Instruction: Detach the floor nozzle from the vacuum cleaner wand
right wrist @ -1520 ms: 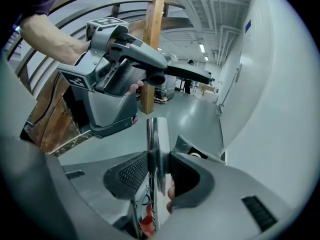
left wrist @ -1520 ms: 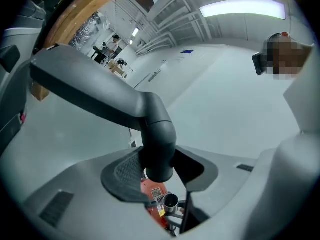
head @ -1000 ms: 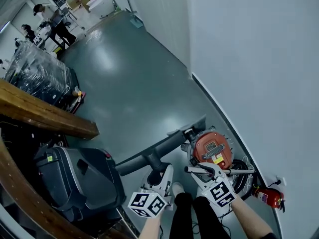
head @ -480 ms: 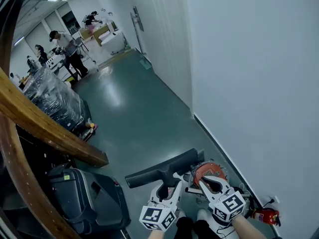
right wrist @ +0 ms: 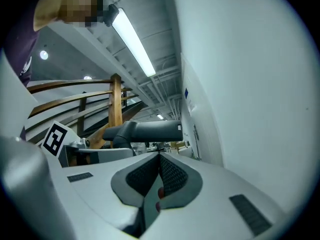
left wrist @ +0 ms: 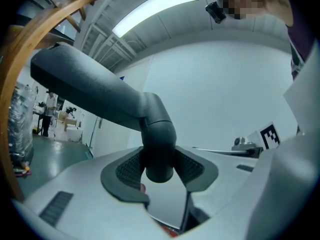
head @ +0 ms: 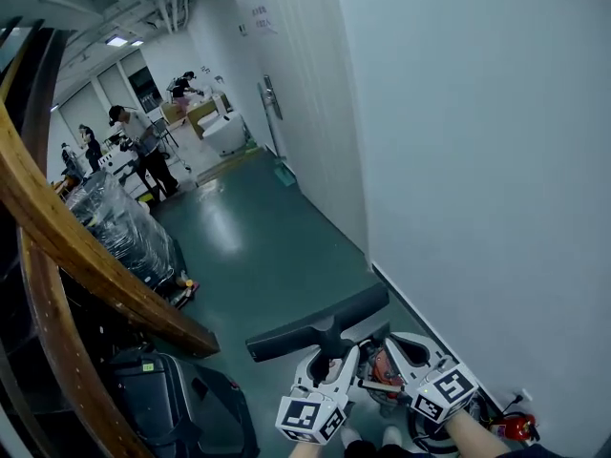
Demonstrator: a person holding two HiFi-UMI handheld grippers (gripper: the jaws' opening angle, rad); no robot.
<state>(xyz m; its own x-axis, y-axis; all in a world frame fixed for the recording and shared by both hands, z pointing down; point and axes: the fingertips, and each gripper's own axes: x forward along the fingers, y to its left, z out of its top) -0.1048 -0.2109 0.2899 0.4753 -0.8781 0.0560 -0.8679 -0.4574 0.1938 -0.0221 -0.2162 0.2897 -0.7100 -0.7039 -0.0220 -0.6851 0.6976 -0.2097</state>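
Note:
The dark grey floor nozzle (head: 315,324) hangs crosswise in the air, held by its short neck. My left gripper (head: 329,353) is shut on that neck; in the left gripper view the neck (left wrist: 159,149) sits pressed between both pads and the nozzle bar (left wrist: 95,91) slants up to the left. My right gripper (head: 380,359) is just right of it, its jaws having just closed with nothing between them; the pads (right wrist: 167,171) meet. From the right gripper view the nozzle (right wrist: 150,131) lies ahead. The red vacuum body (head: 386,374) sits on the floor below, mostly hidden.
A white wall (head: 477,160) runs close on the right. A curved wooden handrail (head: 76,256) crosses the left, with a black case (head: 172,399) beneath it. A wrapped pallet (head: 119,227) and people (head: 143,146) stand far back. A red fire extinguisher (head: 516,426) lies by the wall.
Both grippers have risen, the left one carrying the nozzle up. The right gripper's jaws went from wide apart to shut. The head view now looks further down the hall.

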